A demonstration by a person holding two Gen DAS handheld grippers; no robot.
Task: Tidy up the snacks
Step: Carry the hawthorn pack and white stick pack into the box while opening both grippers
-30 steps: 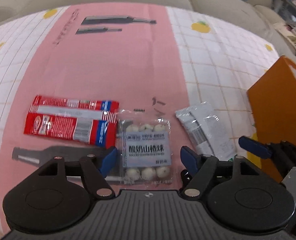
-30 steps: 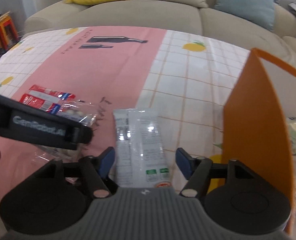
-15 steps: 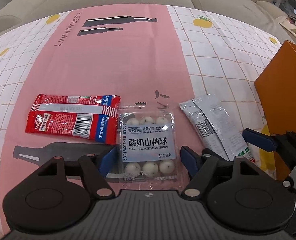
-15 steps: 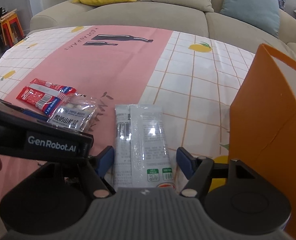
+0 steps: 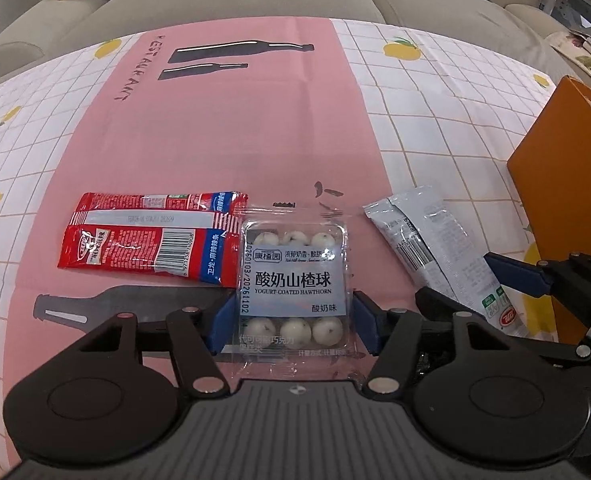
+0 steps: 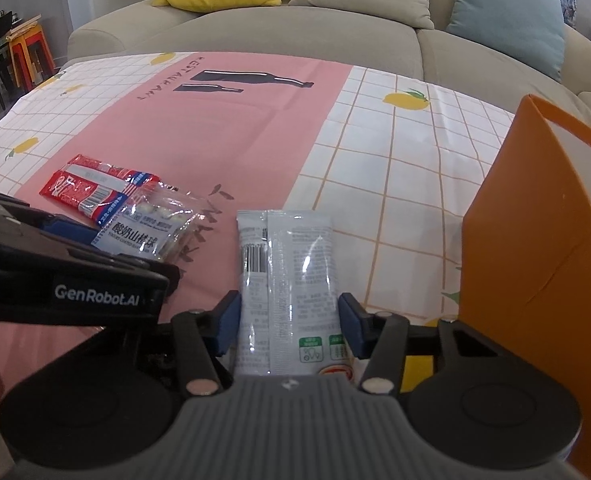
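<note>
Snacks, three packs, lying flat on a counter (image 5: 223, 128) covered with a pink and white checked cloth printed with lemons and bottle shapes. Red sachet (image 5: 151, 238) at left, barcode side up, its right end touching or just under the edge of the hawthorn ball pack (image 5: 293, 280), a clear tray of white balls with a pale blue label. Silver sachet (image 5: 439, 252) to the right of that pack, apart from it, angled toward the orange box (image 5: 563, 168) standing at the counter's right side. Left gripper (image 5: 291, 328): blue fingers spread to either side of the hawthorn ball pack's near end, close alongside its edges; contact cannot be told. Right gripper (image 6: 289, 328): blue fingers likewise straddling the near part of the silver sachet (image 6: 287, 272), jaws parted, pads just beside its edges. Orange box (image 6: 535, 248) immediately right of the right gripper, its open top showing a white inner wall. Beige sofa (image 6: 295, 32) behind the counter, with yellow, beige and blue cushions
</note>
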